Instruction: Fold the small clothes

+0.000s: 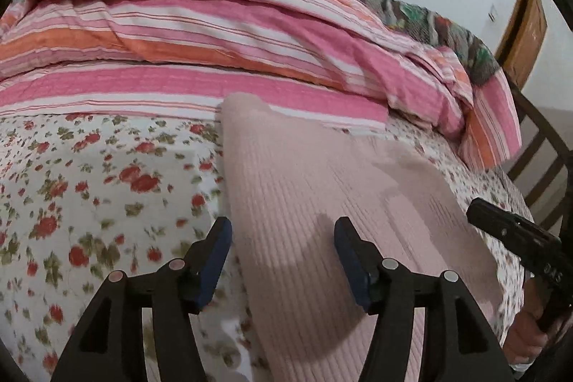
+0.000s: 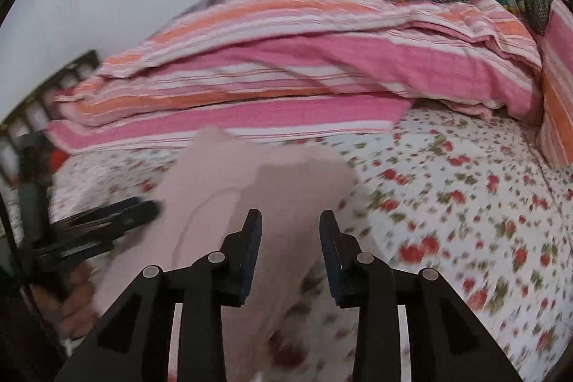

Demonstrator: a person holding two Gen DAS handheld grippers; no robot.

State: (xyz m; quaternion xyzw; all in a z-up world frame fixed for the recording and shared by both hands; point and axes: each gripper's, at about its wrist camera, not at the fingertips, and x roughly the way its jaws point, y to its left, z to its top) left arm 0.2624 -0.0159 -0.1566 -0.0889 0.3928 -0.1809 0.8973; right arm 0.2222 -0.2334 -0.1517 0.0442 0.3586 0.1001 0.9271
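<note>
A pale pink ribbed garment (image 1: 322,203) lies flat on the floral bedsheet (image 1: 107,188), its far end reaching the striped blanket. My left gripper (image 1: 283,231) is open and empty just above the garment's near left part. In the right wrist view the same garment (image 2: 229,181) lies ahead, and my right gripper (image 2: 290,224) is open and empty above its near right edge. The right gripper also shows at the right of the left wrist view (image 1: 515,231). The left gripper shows blurred at the left of the right wrist view (image 2: 107,221).
A folded pink, orange and white striped blanket (image 1: 215,52) is piled along the far side of the bed, with a dark patterned blanket (image 1: 412,6) behind it. A dark wooden bed rail (image 1: 544,160) stands at the right. The floral sheet (image 2: 465,203) spreads to the right.
</note>
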